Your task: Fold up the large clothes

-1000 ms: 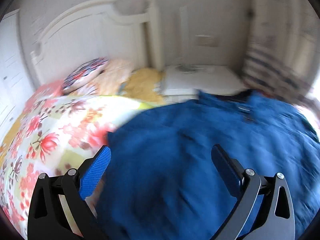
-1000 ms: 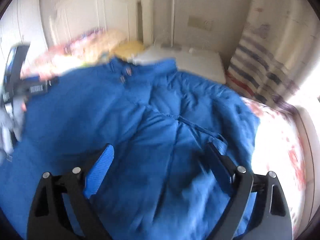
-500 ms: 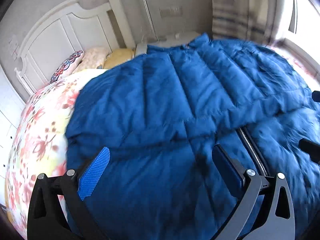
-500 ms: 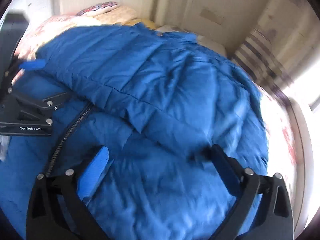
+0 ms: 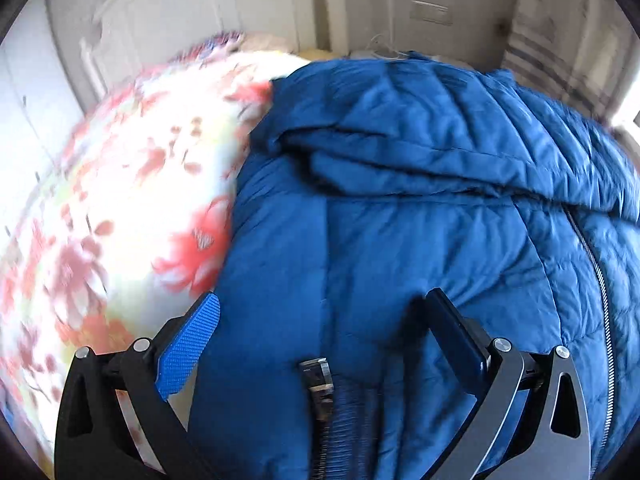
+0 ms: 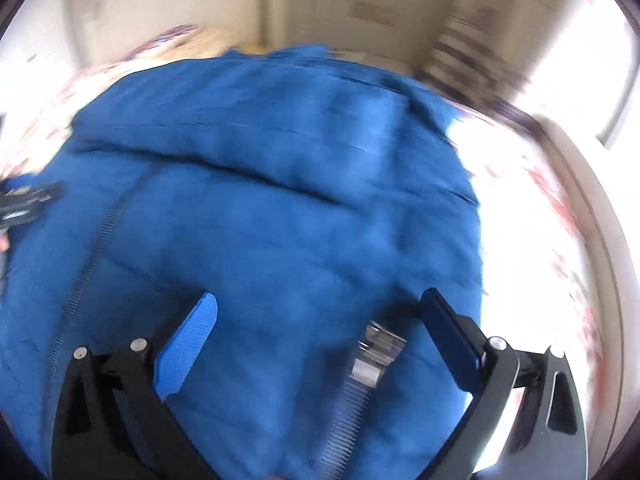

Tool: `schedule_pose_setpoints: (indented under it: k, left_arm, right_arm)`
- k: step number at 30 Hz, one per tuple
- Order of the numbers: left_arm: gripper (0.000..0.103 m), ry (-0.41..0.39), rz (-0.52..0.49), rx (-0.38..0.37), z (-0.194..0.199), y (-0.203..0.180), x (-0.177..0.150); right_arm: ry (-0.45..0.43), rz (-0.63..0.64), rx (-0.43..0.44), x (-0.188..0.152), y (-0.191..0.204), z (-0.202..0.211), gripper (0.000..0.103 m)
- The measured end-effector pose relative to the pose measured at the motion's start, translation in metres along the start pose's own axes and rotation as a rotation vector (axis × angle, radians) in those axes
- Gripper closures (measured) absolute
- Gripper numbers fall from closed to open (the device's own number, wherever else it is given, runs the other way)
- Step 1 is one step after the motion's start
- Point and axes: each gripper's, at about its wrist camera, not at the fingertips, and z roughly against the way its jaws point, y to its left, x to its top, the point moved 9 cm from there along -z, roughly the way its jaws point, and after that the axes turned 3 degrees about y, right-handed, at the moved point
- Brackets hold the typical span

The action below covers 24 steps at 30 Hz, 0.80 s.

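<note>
Both grippers, left [image 5: 320, 320] and right [image 6: 318, 316], spread empty over blue jacket [image 5: 420, 200], right's jaws just widened. Mid-fold; next, grasp hem at 6 o'clock.

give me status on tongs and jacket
Left tongs open, empty. Right tongs just opened, empty. Blue puffer jacket half folded on floral bedspread. Nothing blocking.

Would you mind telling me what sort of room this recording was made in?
Most likely a bedroom: a blue padded jacket lies spread on a bed with a floral bedspread, a white headboard stands behind it, and pillows sit at its foot.
</note>
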Motion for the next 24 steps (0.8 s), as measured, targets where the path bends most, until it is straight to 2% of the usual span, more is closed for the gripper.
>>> schedule_pose_setpoints:
  k: [1, 2, 3, 5, 7, 8, 11, 12, 14, 16, 19, 21, 24]
  left_arm:
    - [0.004, 0.014, 0.022, -0.018, -0.002, 0.004, -0.001]
    - [0.004, 0.019, 0.041, -0.017, -0.002, 0.008, -0.001]
    - [0.004, 0.006, 0.044, 0.018, 0.002, 0.010, -0.001]
    - [0.005, -0.038, 0.028, 0.049, 0.019, 0.006, -0.002]
    - [0.005, -0.066, 0.009, -0.036, 0.042, -0.014, -0.010]
    - [0.005, -0.095, -0.027, -0.079, 0.060, -0.031, -0.019]
    - [0.004, -0.121, -0.166, -0.122, 0.080, -0.075, -0.044]
    - [0.004, -0.105, -0.233, -0.108, 0.077, -0.090, -0.056]
    - [0.004, -0.064, -0.325, -0.028, 0.057, -0.102, -0.074]
    - [0.004, -0.047, -0.292, -0.061, 0.052, -0.101, -0.076]
    - [0.004, -0.014, -0.231, -0.112, 0.050, -0.089, -0.074]
    - [0.004, -0.027, -0.221, -0.081, 0.058, -0.079, -0.077]
    - [0.004, -0.066, -0.150, -0.060, 0.077, -0.047, -0.084]
  right_arm:
    - [0.014, -0.015, 0.005, -0.011, -0.006, -0.004, 0.002]
    - [0.011, -0.046, 0.065, -0.020, -0.011, -0.007, 0.002]
    - [-0.003, -0.064, 0.092, -0.022, -0.015, -0.006, 0.002]
    - [0.010, -0.044, 0.060, -0.022, -0.015, -0.003, 0.003]
    - [0.004, -0.057, 0.007, -0.021, -0.011, 0.009, 0.003]
    - [-0.015, -0.060, 0.027, -0.025, -0.003, 0.019, 0.003]
    - [-0.070, -0.001, 0.110, -0.030, 0.039, 0.043, 0.003]
    - [-0.067, 0.039, 0.126, -0.036, 0.058, 0.046, 0.003]
    - [-0.045, 0.130, 0.144, -0.047, 0.090, 0.042, 0.003]
    - [-0.022, 0.204, 0.094, -0.058, 0.105, 0.029, 0.003]
    - [-0.012, 0.164, 0.136, -0.058, 0.102, 0.030, 0.003]
    - [-0.009, 0.162, 0.129, -0.059, 0.098, 0.031, 0.003]
    - [-0.018, 0.135, 0.099, -0.063, 0.083, 0.044, 0.003]
